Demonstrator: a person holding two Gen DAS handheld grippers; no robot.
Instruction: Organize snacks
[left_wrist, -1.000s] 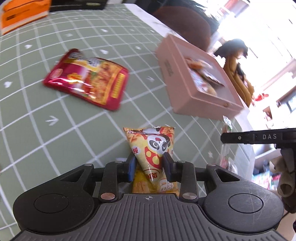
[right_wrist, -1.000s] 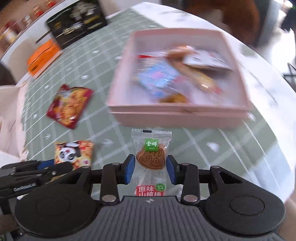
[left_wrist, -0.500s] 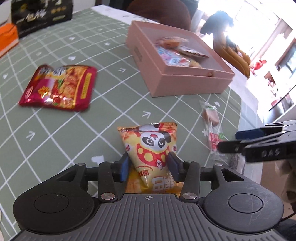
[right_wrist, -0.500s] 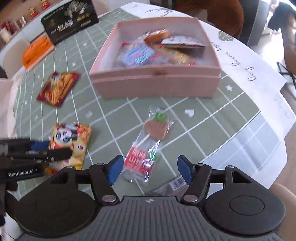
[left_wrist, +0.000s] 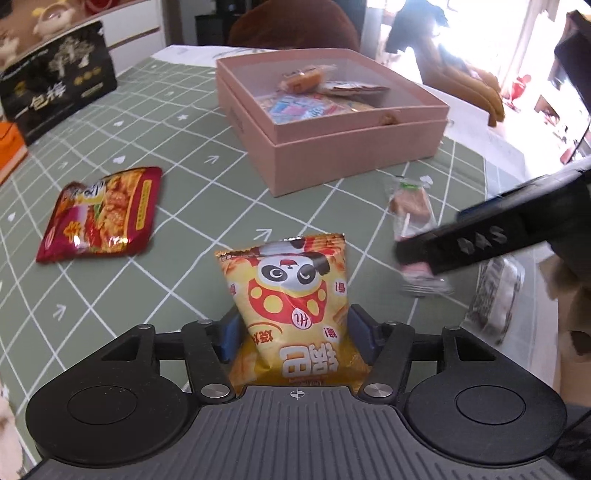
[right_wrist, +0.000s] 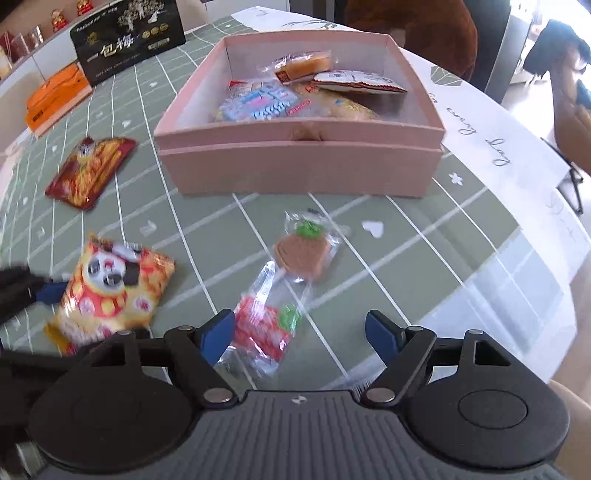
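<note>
Left gripper (left_wrist: 291, 332): jaws pinching the yellow-orange foil snack bag printed with a panda (left_wrist: 291, 299) at its lower half; the bag stands up from between the blue pads, near edge of the worktop.

Right gripper (right_wrist: 299, 332): jaws spread wide, nothing between them. It hangs over the clear-wrapped lollipop snack with a brown cookie-shaped head and red label (right_wrist: 284, 288), which lies flat on the green grid-patterned worktop (right_wrist: 207, 221) — its label end is just in front of the left pad, whether touching I cannot tell.

Open pink cardboard box (right_wrist: 299, 166) sits further off, centre of the worktop; several wrapped snacks lie inside, among them a blue-and-white packet (right_wrist: 258, 101) and a small cake in clear wrap (right_wrist: 303, 66).

Red foil snack packet (left_wrist: 103, 214) lies flat to the left, well apart from the box. Far left: a black printed gift box (right_wrist: 129, 44) standing upright, an orange box (right_wrist: 55, 98) beside it.

From the left wrist view, the right gripper shows as a dark blurred bar over the lollipop snack.
</note>
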